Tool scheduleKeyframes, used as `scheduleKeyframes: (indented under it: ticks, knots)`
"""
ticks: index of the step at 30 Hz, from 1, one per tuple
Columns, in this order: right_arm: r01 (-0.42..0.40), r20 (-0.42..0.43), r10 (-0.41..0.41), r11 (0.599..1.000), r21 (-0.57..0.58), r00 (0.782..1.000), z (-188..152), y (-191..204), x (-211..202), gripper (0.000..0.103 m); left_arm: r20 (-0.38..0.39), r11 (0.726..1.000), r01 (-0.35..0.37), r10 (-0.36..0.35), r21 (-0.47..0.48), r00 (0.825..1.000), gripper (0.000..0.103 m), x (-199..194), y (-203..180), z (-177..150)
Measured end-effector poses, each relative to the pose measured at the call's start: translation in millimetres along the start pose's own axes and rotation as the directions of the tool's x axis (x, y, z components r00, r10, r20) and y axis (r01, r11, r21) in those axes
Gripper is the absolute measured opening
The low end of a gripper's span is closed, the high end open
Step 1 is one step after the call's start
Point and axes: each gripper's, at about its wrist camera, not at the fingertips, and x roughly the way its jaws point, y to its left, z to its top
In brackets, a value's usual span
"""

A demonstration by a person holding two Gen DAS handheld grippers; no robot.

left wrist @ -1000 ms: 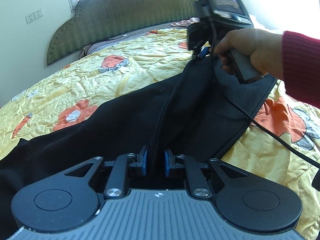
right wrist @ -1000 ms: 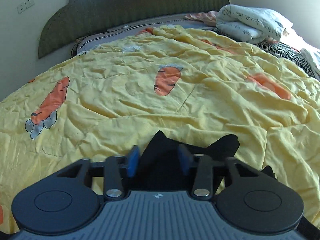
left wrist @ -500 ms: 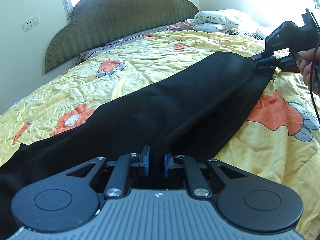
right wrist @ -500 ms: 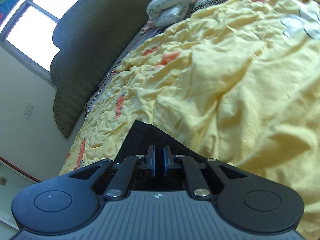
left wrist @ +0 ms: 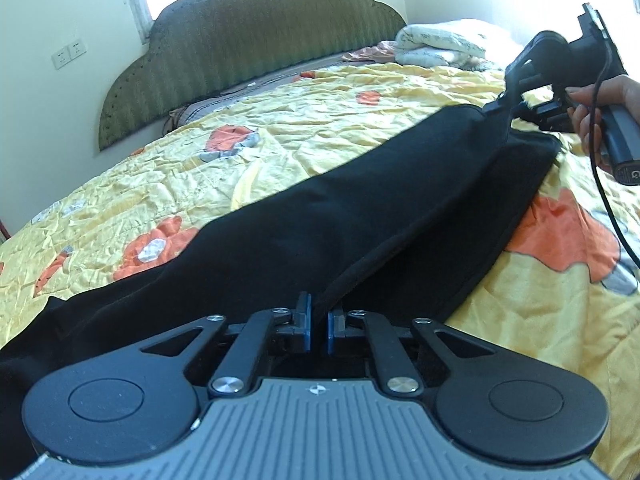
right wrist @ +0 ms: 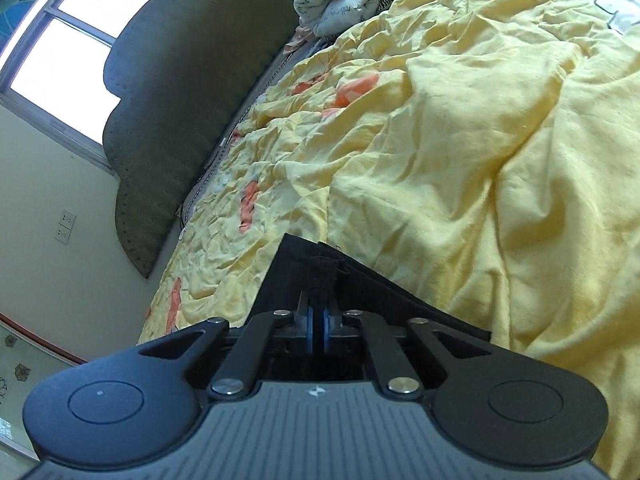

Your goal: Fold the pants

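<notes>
The black pants [left wrist: 320, 220] lie stretched across the bed [left wrist: 280, 136], each end pinched: the left hand-held gripper [left wrist: 318, 326] clamps the near edge, the right hand-held gripper [right wrist: 319, 320] clamps the far one. Keep even tension and align the edges before lowering the fold

The long black cloth pants [left wrist: 320, 216] are lying across the big yellow flowered quilt [left wrist: 280, 136], with the scalloped green padded headboard [left wrist: 248, 40] standing behind.
</notes>
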Motion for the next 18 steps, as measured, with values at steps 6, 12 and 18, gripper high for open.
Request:
scheduleKeyframes:
  ticks: [6,12,18]
  knots:
    - [0.001,0.113,0.018,0.987,-0.164,0.993,5,23,-52,0.005,0.069,0.994,0.033,-0.040,0.108,0.997,0.008,-21,-7,0]
    - [0.109,0.039,-0.105,0.989,-0.099,0.994,-10,-32,-51,0.005,0.033,0.980,0.011,-0.018,0.201,0.999,0.009,-8,-26,-15]
    - [0.237,0.145,-0.212,0.954,-0.186,0.966,-14,-10,-59,0.024,0.026,0.982,0.036,-0.041,0.187,0.999,0.035,-19,-14,-12]
